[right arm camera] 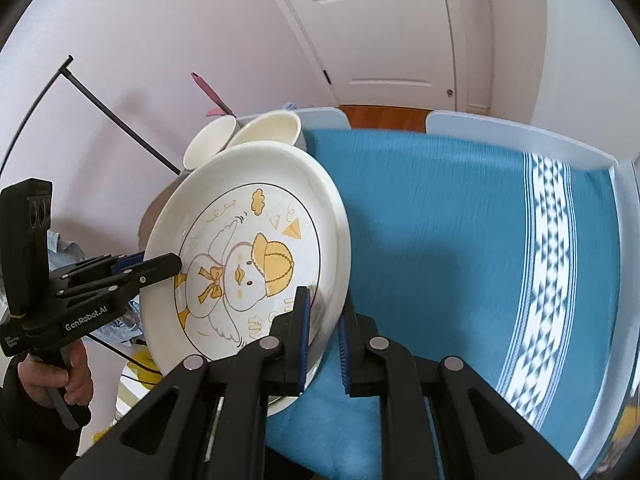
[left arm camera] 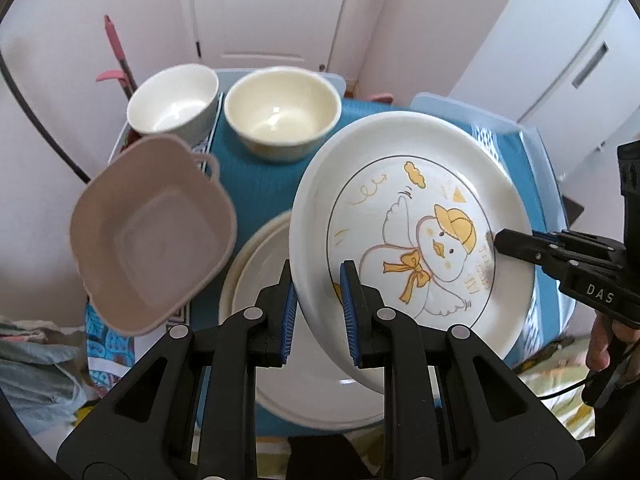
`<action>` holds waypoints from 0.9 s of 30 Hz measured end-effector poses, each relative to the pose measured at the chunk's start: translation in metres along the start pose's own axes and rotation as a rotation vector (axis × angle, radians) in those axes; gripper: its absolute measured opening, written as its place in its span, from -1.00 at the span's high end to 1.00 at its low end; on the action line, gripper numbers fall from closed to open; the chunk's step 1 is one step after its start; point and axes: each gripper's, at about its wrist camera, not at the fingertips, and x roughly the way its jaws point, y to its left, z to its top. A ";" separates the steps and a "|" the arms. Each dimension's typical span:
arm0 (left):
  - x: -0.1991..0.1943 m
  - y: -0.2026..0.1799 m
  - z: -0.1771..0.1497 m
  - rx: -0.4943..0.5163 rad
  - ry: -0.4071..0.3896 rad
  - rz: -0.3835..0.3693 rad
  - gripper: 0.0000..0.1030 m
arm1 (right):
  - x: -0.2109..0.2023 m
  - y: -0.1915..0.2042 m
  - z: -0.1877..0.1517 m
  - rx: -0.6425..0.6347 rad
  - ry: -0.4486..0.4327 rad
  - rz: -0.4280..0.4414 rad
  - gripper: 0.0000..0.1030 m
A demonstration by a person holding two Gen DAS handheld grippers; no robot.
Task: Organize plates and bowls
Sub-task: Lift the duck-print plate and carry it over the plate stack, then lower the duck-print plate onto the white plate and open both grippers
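Note:
A white plate with a yellow duck drawing (left arm camera: pixel 416 236) is held tilted above the blue tablecloth; it also shows in the right wrist view (right arm camera: pixel 248 248). My left gripper (left arm camera: pixel 319 296) is shut on its near-left rim. My right gripper (right arm camera: pixel 323 320) is shut on its opposite rim, and it shows from the side in the left wrist view (left arm camera: pixel 500 240). Beneath the duck plate lies a plain cream plate (left arm camera: pixel 264 280). A pinkish square bowl (left arm camera: pixel 152 236) sits at the left. A white bowl (left arm camera: pixel 176 100) and a cream bowl (left arm camera: pixel 280 112) stand at the back.
The blue tablecloth (right arm camera: pixel 460 240) with a white patterned stripe (right arm camera: pixel 536 280) covers the table. Light blue chair backs (right arm camera: pixel 520 132) stand behind the table. White doors and a wall lie beyond. A pink-handled tool (left arm camera: pixel 116 52) leans at the back left.

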 end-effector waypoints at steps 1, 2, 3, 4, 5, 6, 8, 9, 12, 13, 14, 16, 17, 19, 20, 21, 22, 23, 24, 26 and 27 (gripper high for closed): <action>0.003 0.003 -0.002 0.005 0.007 -0.005 0.64 | 0.001 0.003 -0.004 0.009 -0.002 -0.007 0.77; 0.007 0.005 -0.005 0.010 0.014 -0.009 0.64 | 0.001 0.004 -0.007 0.020 -0.003 -0.014 0.77; 0.011 0.007 -0.008 0.019 0.023 -0.011 0.64 | 0.005 0.004 -0.009 0.030 -0.003 -0.020 0.77; 0.013 0.009 -0.010 0.023 0.028 -0.013 0.64 | 0.006 0.005 -0.012 0.038 -0.003 -0.025 0.77; 0.013 0.007 -0.014 0.026 0.033 -0.014 0.64 | 0.009 0.006 -0.018 0.048 0.000 -0.032 0.77; 0.016 0.008 -0.015 0.029 0.039 -0.013 0.64 | 0.012 0.007 -0.022 0.057 0.004 -0.037 0.77; 0.022 0.009 -0.019 0.040 0.047 -0.005 0.64 | 0.020 0.007 -0.029 0.073 0.016 -0.044 0.77; 0.024 0.009 -0.021 0.044 0.053 -0.003 0.64 | 0.023 0.006 -0.030 0.077 0.021 -0.049 0.77; 0.031 0.011 -0.026 0.056 0.067 0.000 0.64 | 0.028 0.007 -0.034 0.078 0.027 -0.067 0.77; 0.033 0.010 -0.027 0.062 0.070 0.003 0.64 | 0.029 0.008 -0.036 0.078 0.027 -0.074 0.77; 0.035 0.009 -0.028 0.069 0.073 0.006 0.64 | 0.030 0.008 -0.036 0.079 0.028 -0.080 0.77; 0.040 0.008 -0.032 0.087 0.077 0.018 0.64 | 0.030 0.010 -0.039 0.072 0.033 -0.097 0.77; 0.042 0.006 -0.034 0.100 0.078 0.028 0.64 | 0.031 0.012 -0.040 0.062 0.035 -0.110 0.77; 0.047 0.004 -0.036 0.122 0.083 0.051 0.63 | 0.033 0.014 -0.041 0.051 0.036 -0.125 0.77; 0.049 0.003 -0.037 0.126 0.081 0.056 0.63 | 0.033 0.016 -0.040 0.045 0.031 -0.131 0.77; 0.050 0.003 -0.037 0.132 0.082 0.063 0.63 | 0.033 0.017 -0.039 0.037 0.030 -0.139 0.77; 0.052 0.002 -0.037 0.141 0.083 0.074 0.63 | 0.035 0.020 -0.038 0.030 0.030 -0.145 0.77; 0.054 0.001 -0.036 0.154 0.086 0.091 0.63 | 0.035 0.022 -0.038 0.020 0.029 -0.153 0.77; 0.055 0.000 -0.037 0.165 0.087 0.103 0.63 | 0.036 0.024 -0.037 0.011 0.028 -0.158 0.77; 0.056 -0.003 -0.037 0.182 0.080 0.123 0.63 | 0.038 0.027 -0.035 0.003 0.029 -0.166 0.77; 0.056 -0.004 -0.037 0.191 0.077 0.134 0.63 | 0.039 0.027 -0.035 0.000 0.028 -0.167 0.77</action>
